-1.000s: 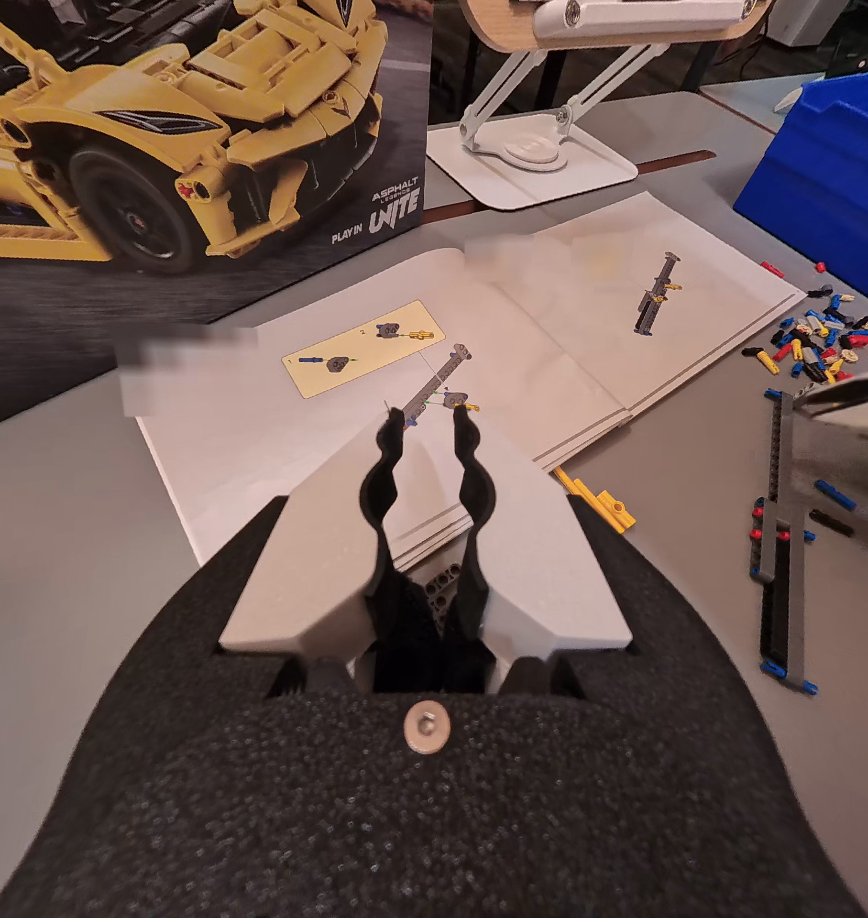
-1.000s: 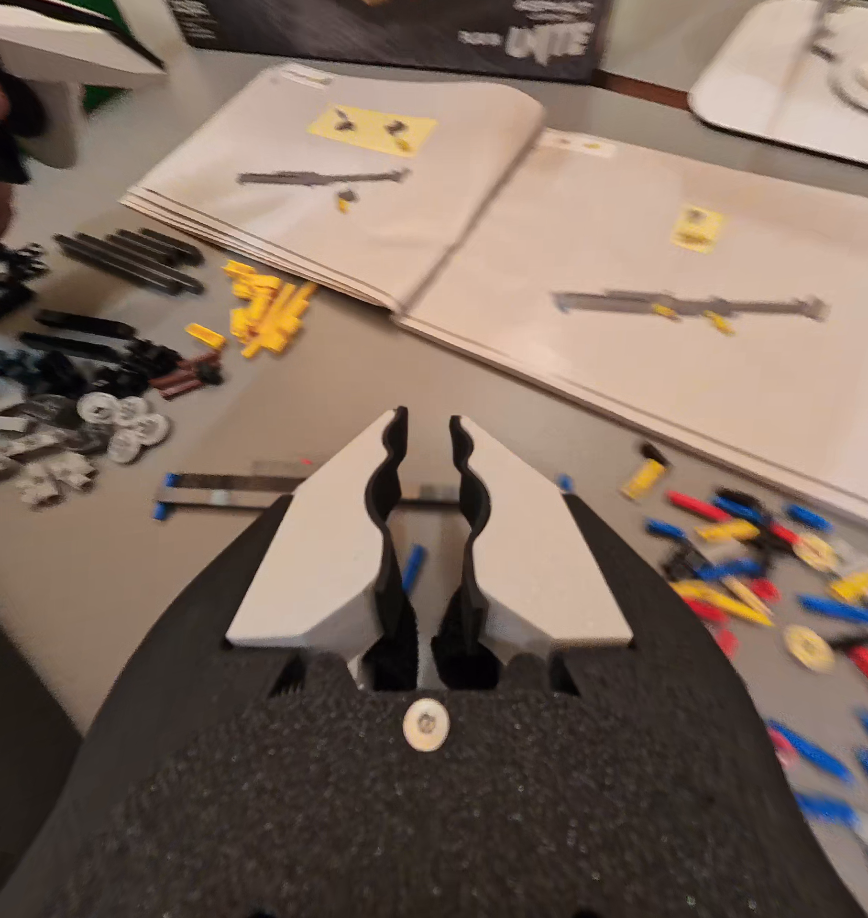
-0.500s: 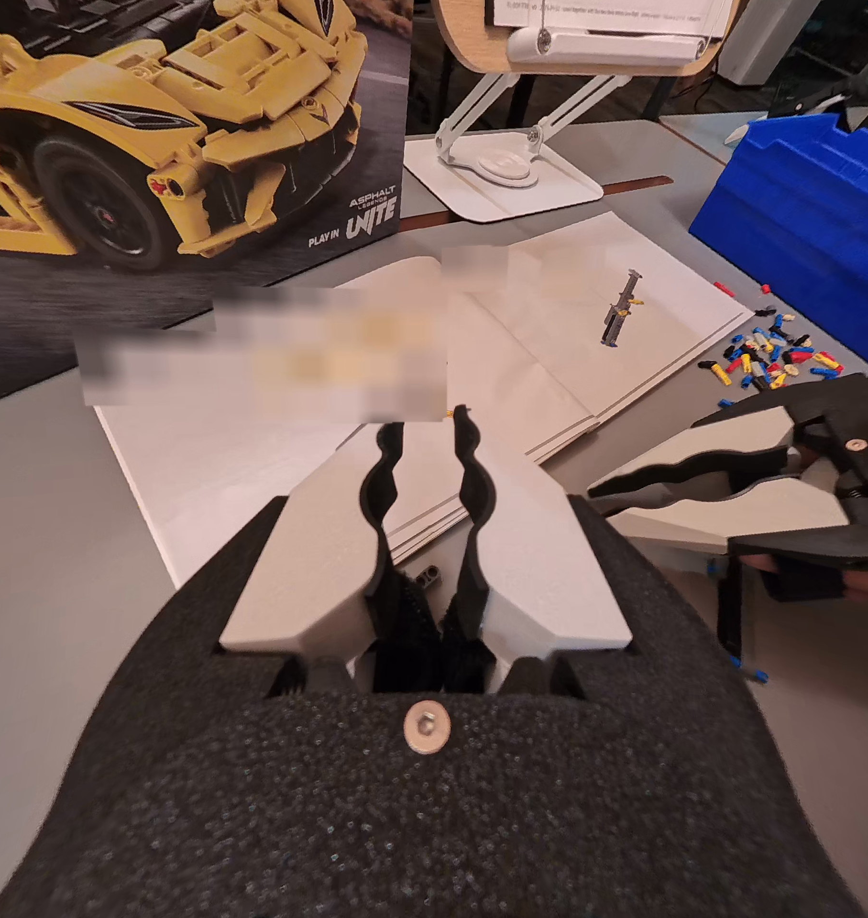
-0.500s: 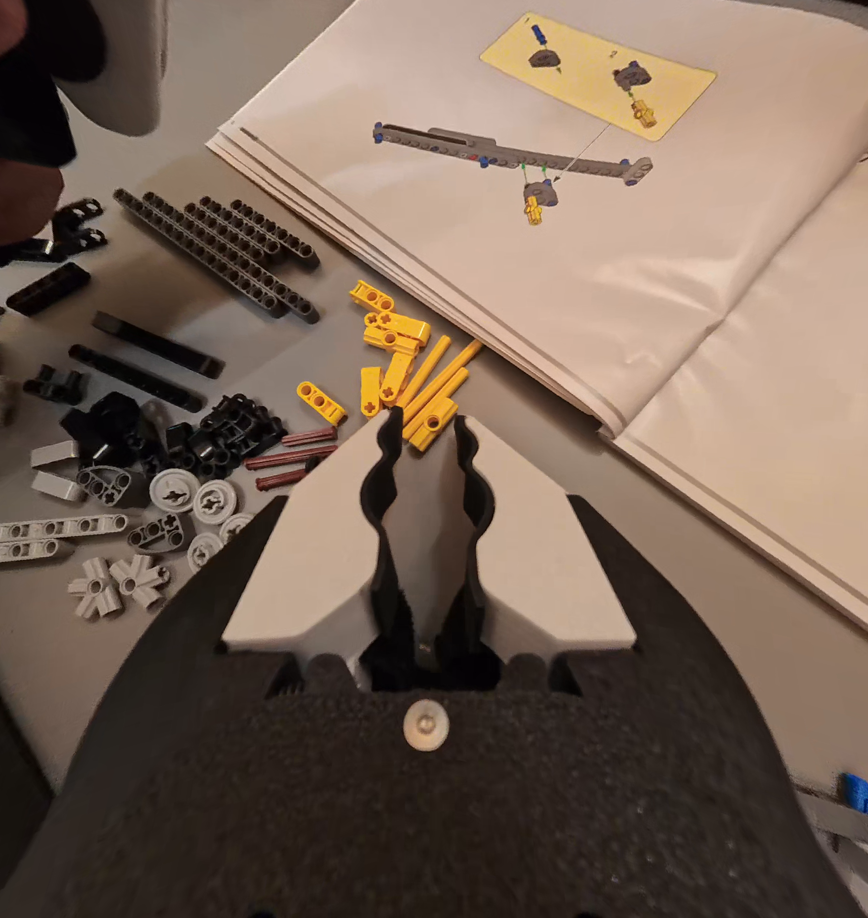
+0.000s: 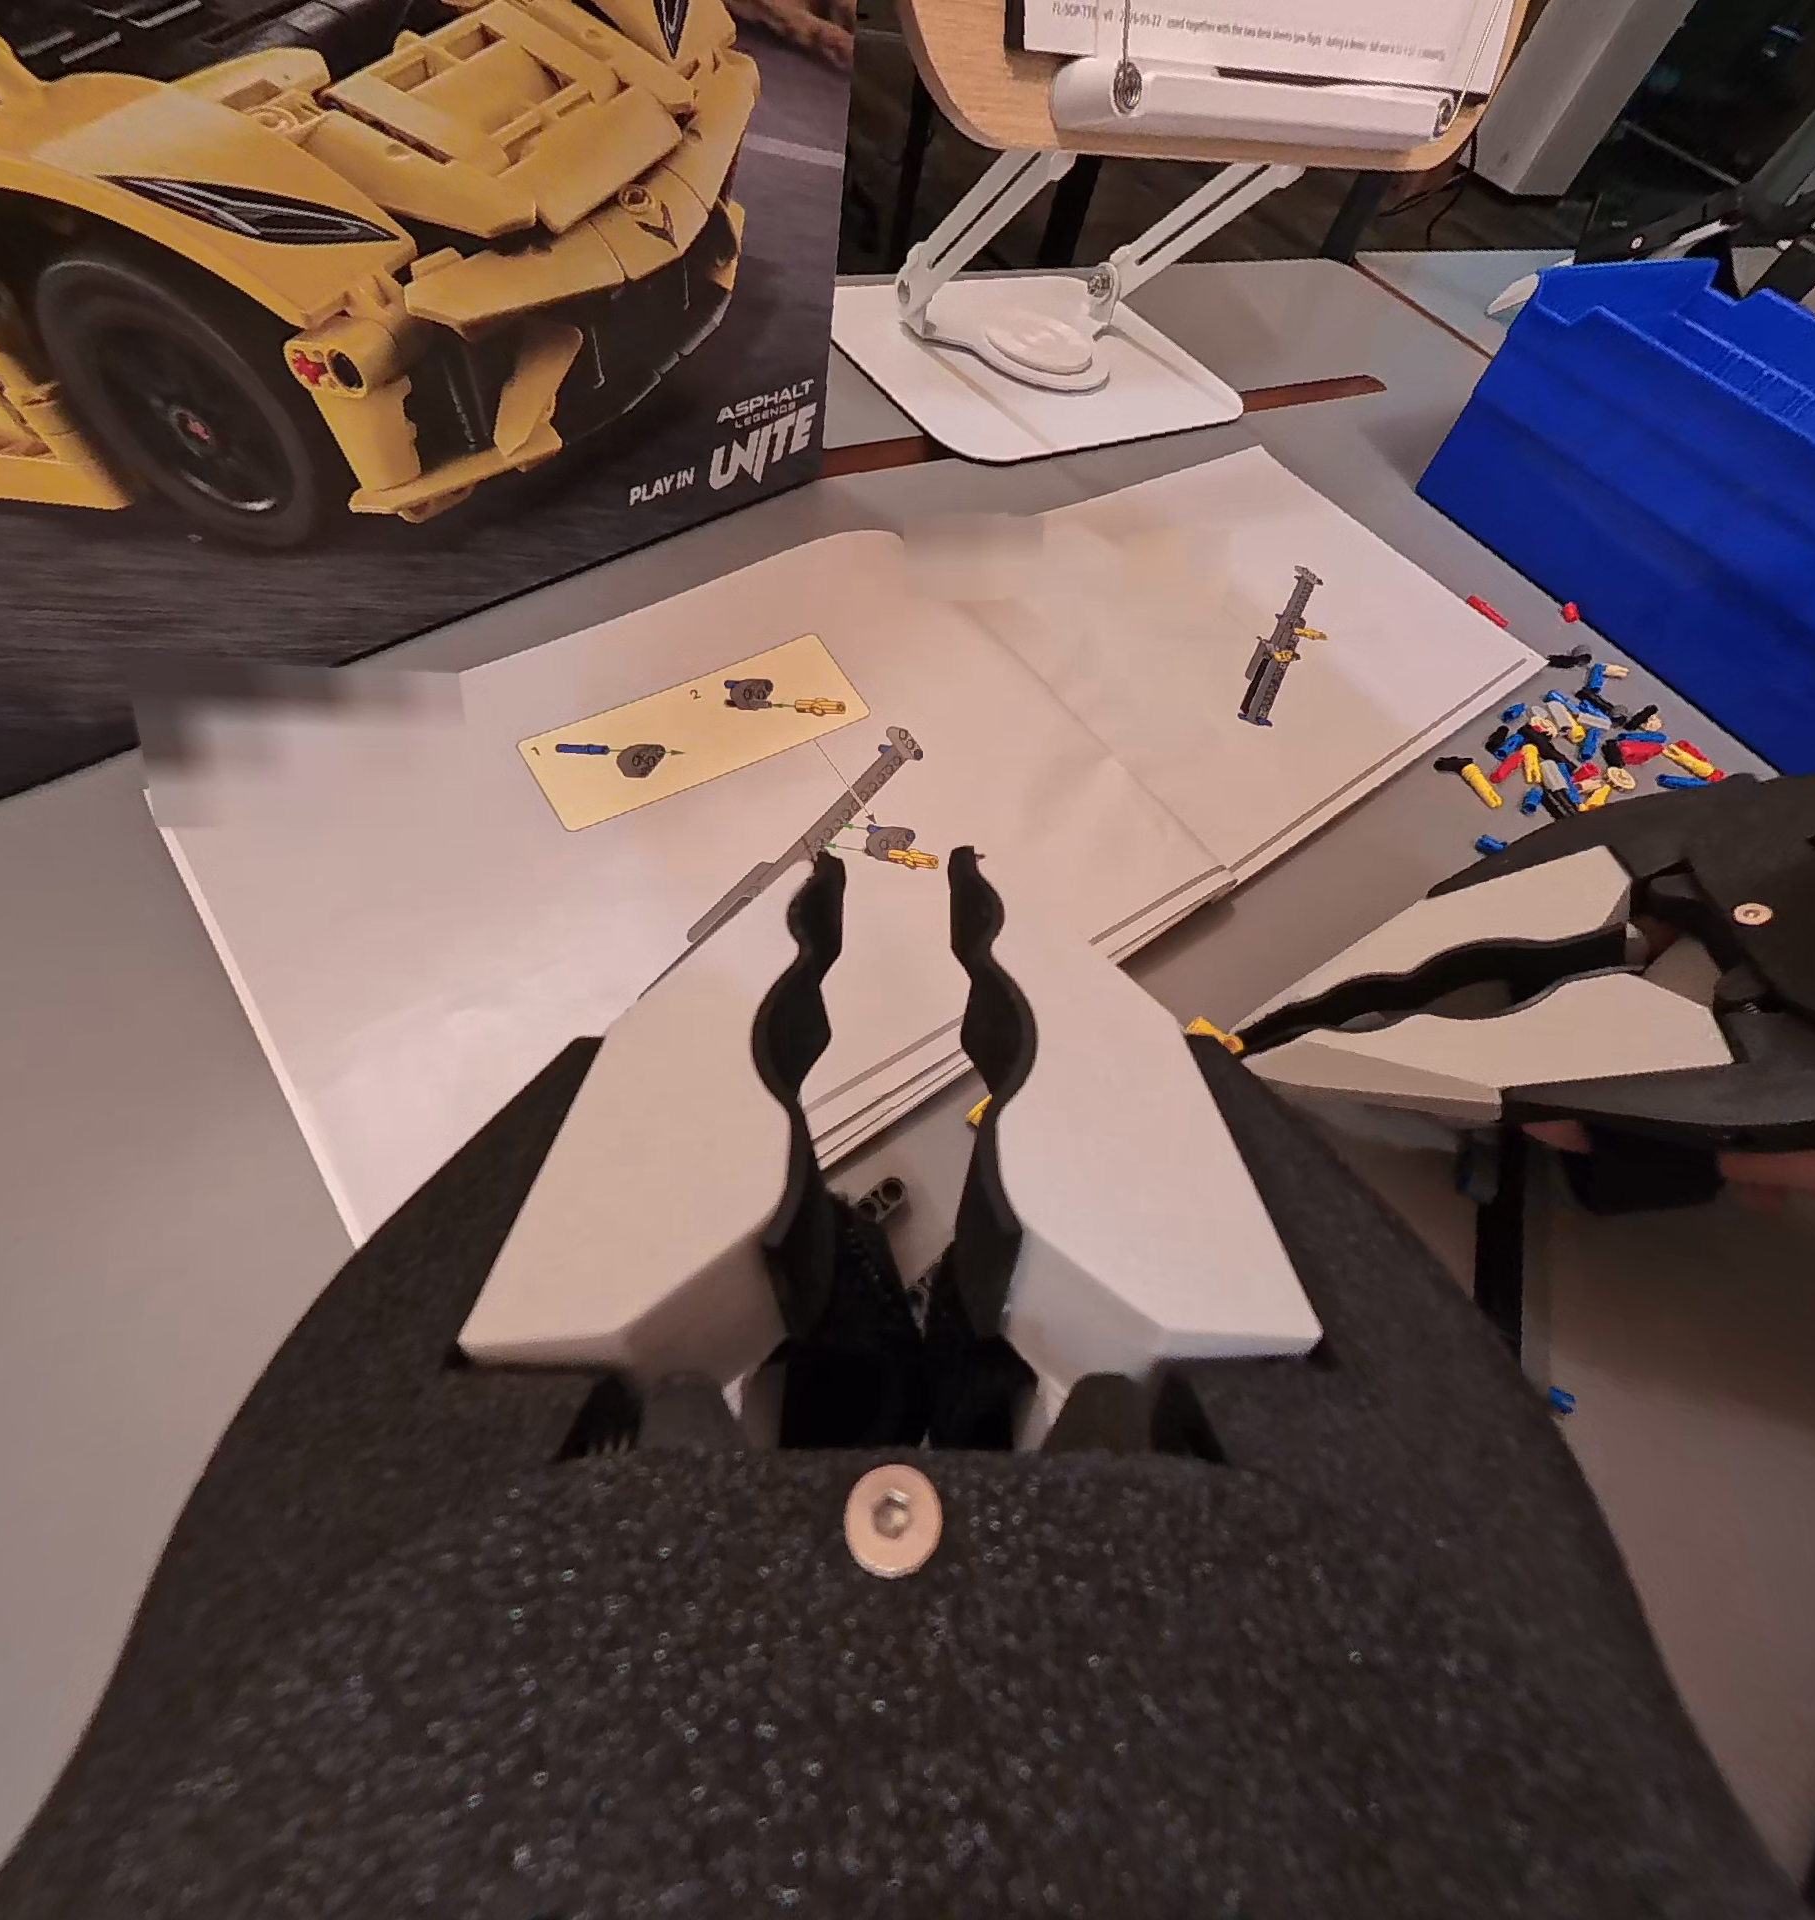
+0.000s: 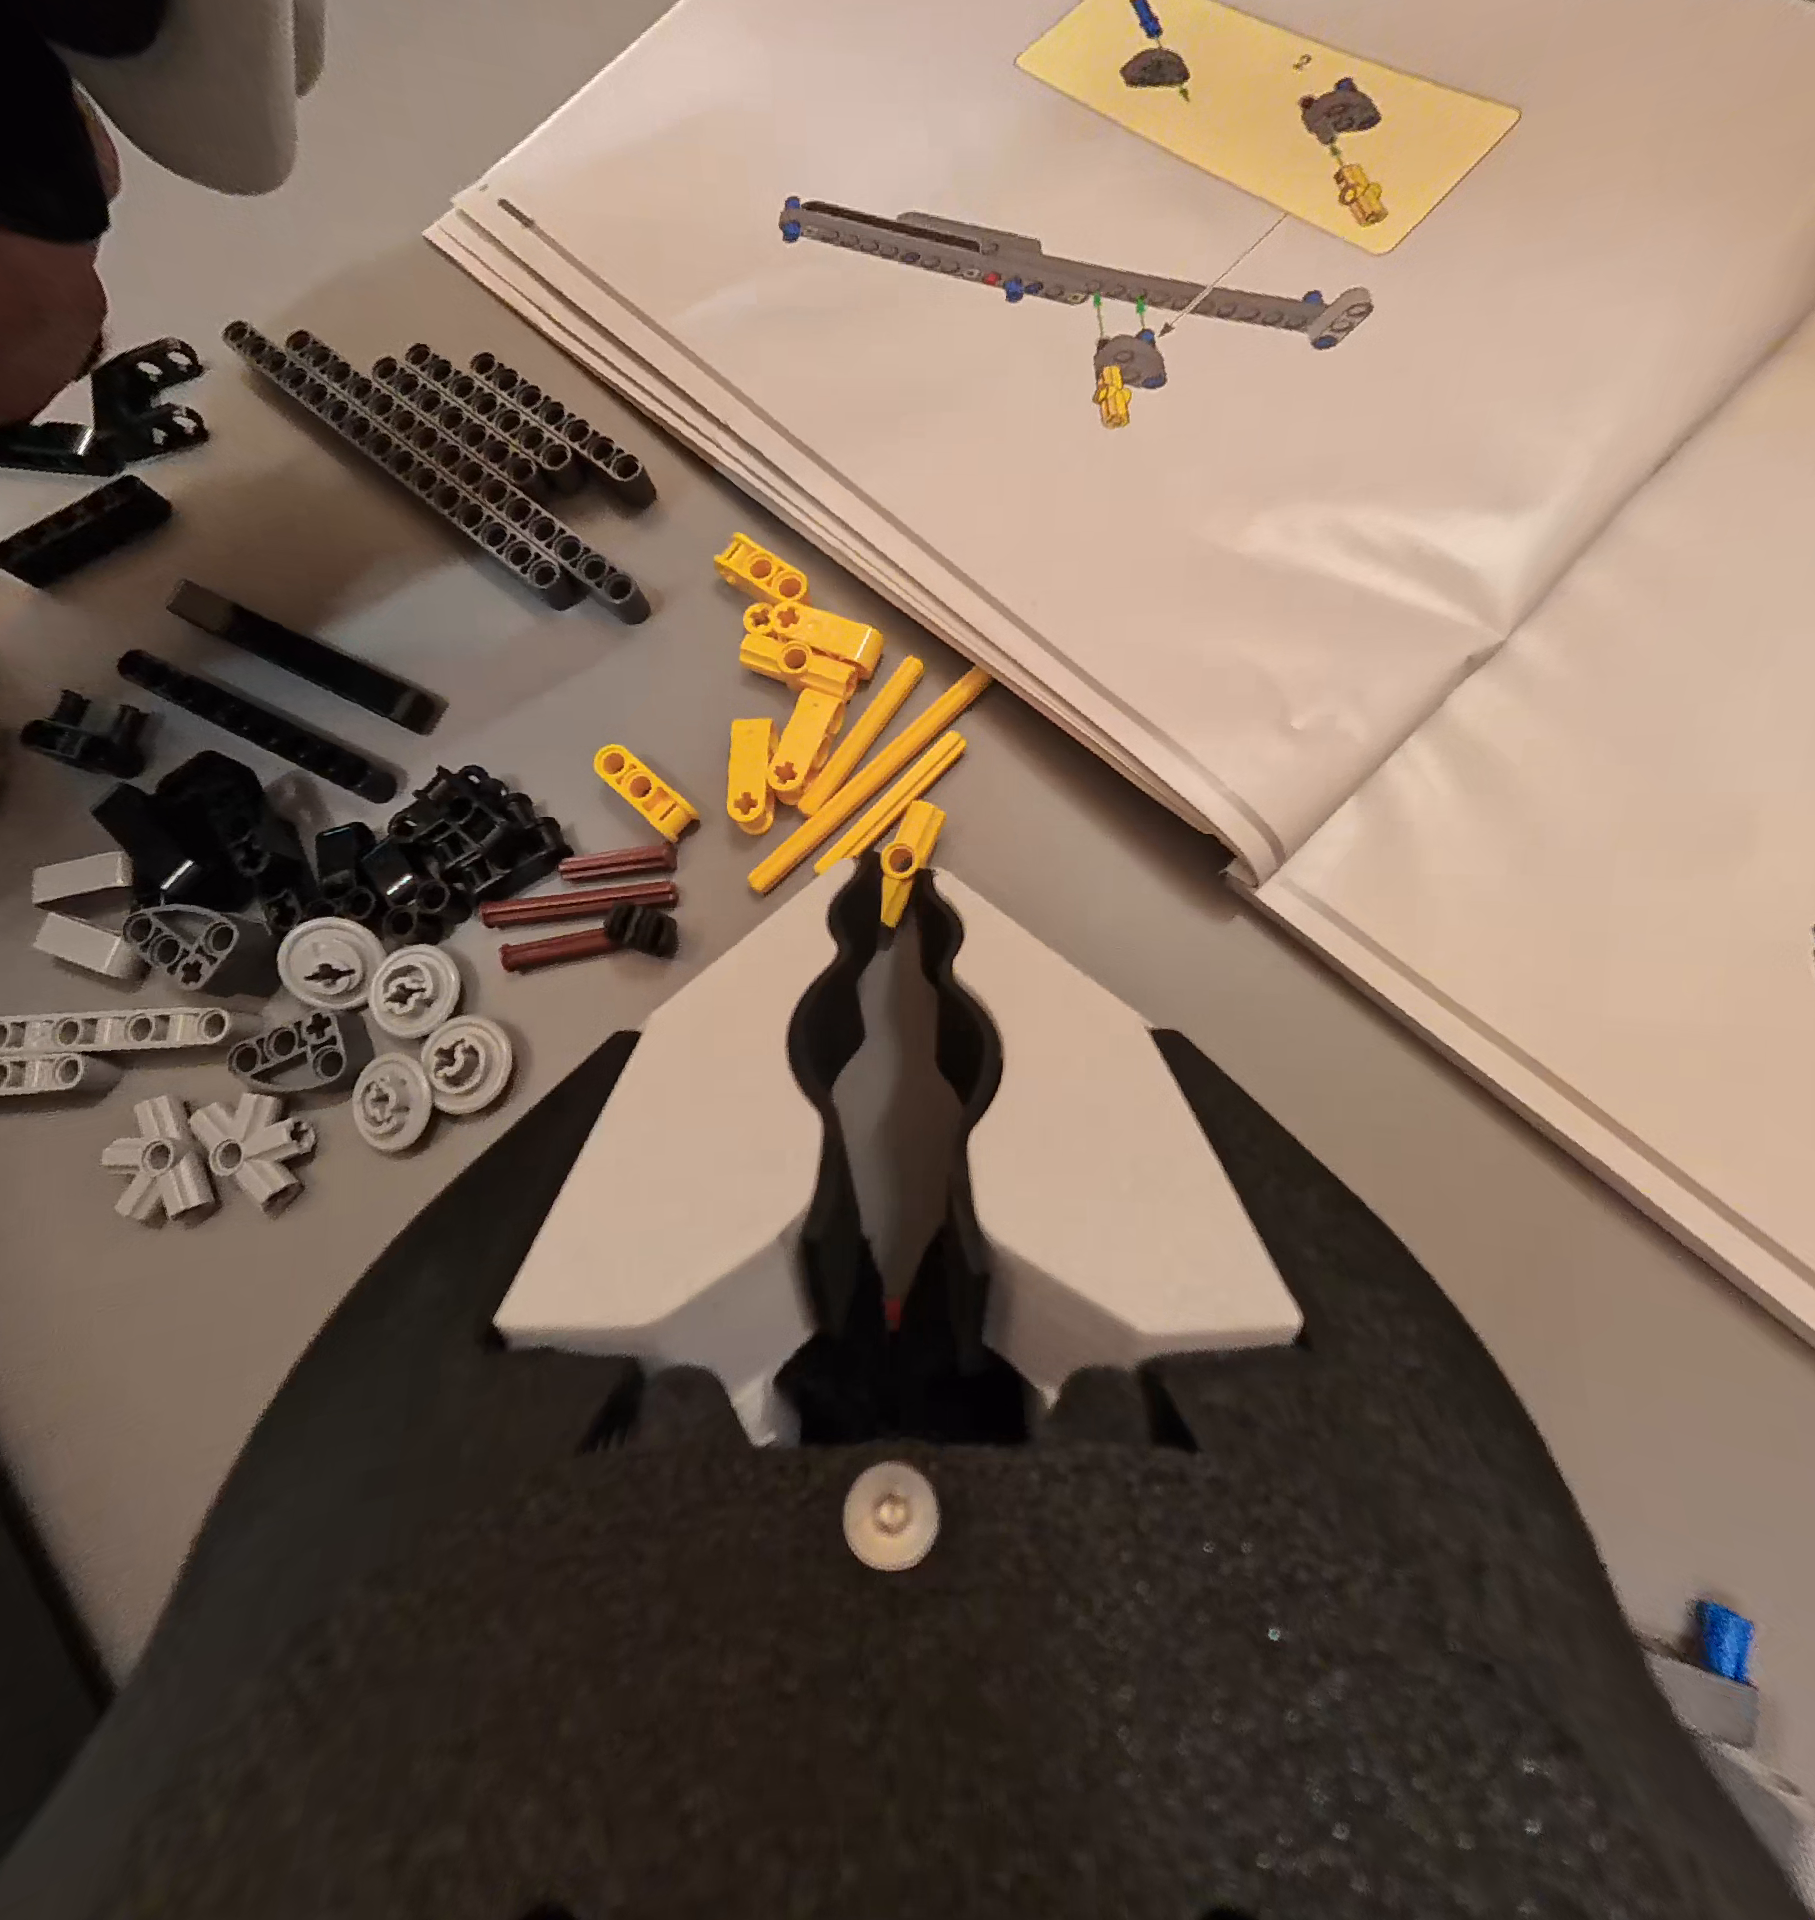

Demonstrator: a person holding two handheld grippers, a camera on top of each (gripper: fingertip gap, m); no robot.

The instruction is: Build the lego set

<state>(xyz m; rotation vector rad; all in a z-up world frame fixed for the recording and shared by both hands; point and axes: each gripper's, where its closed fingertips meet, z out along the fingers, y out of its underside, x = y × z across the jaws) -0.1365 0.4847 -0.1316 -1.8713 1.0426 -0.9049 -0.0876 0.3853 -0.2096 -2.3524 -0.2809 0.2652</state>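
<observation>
In the right wrist view my right gripper (image 6: 898,883) is shut on a small yellow connector (image 6: 905,868), at the near edge of a pile of yellow pieces (image 6: 809,675) on the grey table. It also shows in the left wrist view (image 5: 1241,1039), low over the table with yellow at its tips. My left gripper (image 5: 898,878) is open and empty, held above the open instruction booklet (image 5: 1038,790). A partly built dark beam with blue pins (image 5: 1505,1247) lies under the right gripper, mostly hidden.
Long dark grey beams (image 6: 446,457), black pieces (image 6: 446,842), brown axles (image 6: 591,904) and grey discs (image 6: 404,1029) lie left of the yellow pile. Small coloured pins (image 5: 1578,748), a blue bin (image 5: 1661,468), the set's box (image 5: 363,260) and a white stand (image 5: 1028,353) stand behind. My right fingertips sit around 15 cm from my left ones.
My right gripper swung left from the coloured pins to the yellow pile, then closed on the yellow connector. My left gripper stayed open over the booklet.
</observation>
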